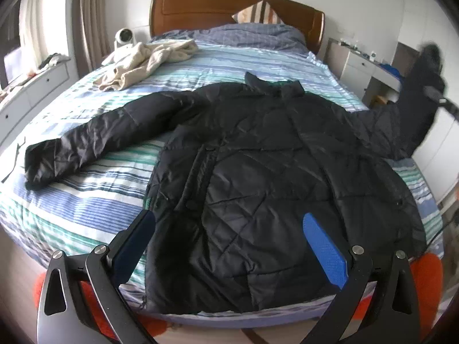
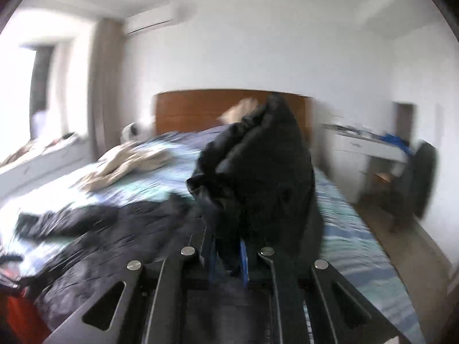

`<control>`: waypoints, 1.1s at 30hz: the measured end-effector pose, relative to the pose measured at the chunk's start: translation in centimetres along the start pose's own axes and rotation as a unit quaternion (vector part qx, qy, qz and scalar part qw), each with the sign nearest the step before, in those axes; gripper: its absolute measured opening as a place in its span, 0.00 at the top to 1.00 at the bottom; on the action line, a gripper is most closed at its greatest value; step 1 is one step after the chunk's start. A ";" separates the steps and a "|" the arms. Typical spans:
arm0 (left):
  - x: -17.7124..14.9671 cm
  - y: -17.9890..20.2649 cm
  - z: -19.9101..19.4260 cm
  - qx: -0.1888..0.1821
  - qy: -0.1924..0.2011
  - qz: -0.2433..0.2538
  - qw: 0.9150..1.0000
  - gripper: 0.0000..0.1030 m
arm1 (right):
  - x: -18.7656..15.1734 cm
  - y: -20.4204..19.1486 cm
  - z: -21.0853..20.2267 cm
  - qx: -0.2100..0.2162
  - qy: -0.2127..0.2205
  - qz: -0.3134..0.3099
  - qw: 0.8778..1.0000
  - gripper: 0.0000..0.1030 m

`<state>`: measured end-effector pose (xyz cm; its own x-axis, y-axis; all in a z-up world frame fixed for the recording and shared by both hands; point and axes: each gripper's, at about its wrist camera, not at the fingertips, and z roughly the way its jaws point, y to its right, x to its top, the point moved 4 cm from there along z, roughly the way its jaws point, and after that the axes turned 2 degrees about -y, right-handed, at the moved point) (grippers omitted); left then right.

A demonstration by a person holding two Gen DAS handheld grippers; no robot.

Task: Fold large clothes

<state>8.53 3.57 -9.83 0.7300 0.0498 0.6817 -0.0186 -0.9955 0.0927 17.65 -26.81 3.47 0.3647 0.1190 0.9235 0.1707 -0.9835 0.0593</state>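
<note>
Far left: a white sill cabinet [image 1: 34,86] under a curtained window, a small white fan [image 1: 124,36] at the bed's far left corner. On the bed [image 1: 86,218], far left part, a crumpled beige garment [image 1: 143,63] lies apart from the coat.

Black quilted jacket [image 1: 258,172] lies front up, spread flat on the striped cover. Long axis runs near to far: hem at the near edge of the bed, collar [image 1: 275,86] toward the wooden headboard [image 1: 235,8]. Left sleeve [image 1: 94,140] stretches out flat to the left, cuff near the bed's left edge, roughly crosswise to the body.

Left claw [image 1: 229,243]: wide open, hovering over the jacket's near hem. Its blue fingers [image 1: 324,252] stand one over the jacket's left edge, one over its right half; I cannot tell whether either touches the cloth. Nothing gripped.

Right sleeve [image 1: 421,91] is lifted off the bed at far right, rising steeply, cuff end uppermost. Right claw [image 2: 228,261]: closed tight on that sleeve, dark fabric pinched between the blue pads [image 2: 243,258] and bunching above them in the right wrist view, which is motion-blurred. From the left wrist view only a blurred dark bar of it shows at the right edge.

Far right: a white desk [image 2: 370,146] with blue items against the wall, a dark chair [image 2: 421,177] beside it.
</note>
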 end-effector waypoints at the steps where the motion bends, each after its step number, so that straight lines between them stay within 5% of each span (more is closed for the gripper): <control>1: 0.0 -0.2 0.1 0.004 -0.001 0.002 1.000 0.00 | -0.7 -2.6 1.4 0.022 -0.013 -0.011 1.000 0.88; 6: 0.2 -1.7 1.2 -0.002 -0.015 -0.015 1.000 0.00 | -5.8 -11.0 5.8 0.098 -0.085 -0.009 0.991 0.85; 8: 0.4 -2.1 1.7 -0.019 -0.022 -0.028 0.999 0.00 | -8.9 -13.7 7.5 0.166 -0.147 0.023 0.975 0.77; 10: 0.9 -2.0 2.2 -0.050 -0.028 -0.039 0.998 0.00 | -11.6 -15.1 8.0 0.227 -0.200 0.073 0.951 0.25; 11: 1.1 -1.9 2.4 -0.065 -0.031 -0.042 0.997 0.00 | -12.2 -15.1 7.8 0.239 -0.203 0.087 0.946 0.18; 15: 2.8 0.0 4.3 -0.112 -0.047 -0.038 0.992 0.01 | -12.5 -14.5 4.2 0.258 -0.180 0.089 0.945 0.17; 20: 5.3 4.8 10.7 -0.109 -0.092 0.020 0.990 0.02 | -13.6 -11.5 -0.2 0.240 -0.169 0.104 0.950 0.17; 22: 5.4 6.3 13.9 -0.075 -0.120 0.038 0.989 0.20 | -14.1 -9.5 -1.9 0.225 -0.168 0.114 0.953 0.17; 24: 5.4 7.5 15.3 -0.078 -0.142 0.053 0.985 0.85 | -13.9 -8.0 -3.0 0.206 -0.165 0.120 0.957 0.17; 26: 6.9 8.3 14.8 -0.071 -0.132 0.075 0.986 0.90 | -13.8 -5.9 -4.2 0.171 -0.160 0.126 0.964 0.17; 29: 12.1 8.6 12.6 -0.054 -0.063 0.117 0.990 0.90 | -13.0 -1.6 -4.4 0.125 -0.153 0.152 0.968 0.17; 33: 17.5 5.3 12.9 -0.001 -0.010 0.100 0.995 0.90 | -10.9 2.8 -1.6 0.091 -0.151 0.163 0.971 0.17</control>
<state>30.02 -1.92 -6.80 0.7244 -0.1514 0.6726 -0.1665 -0.9851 -0.0424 12.73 -31.06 -5.81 0.6739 -0.1321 0.7270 0.1506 -0.9387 -0.3102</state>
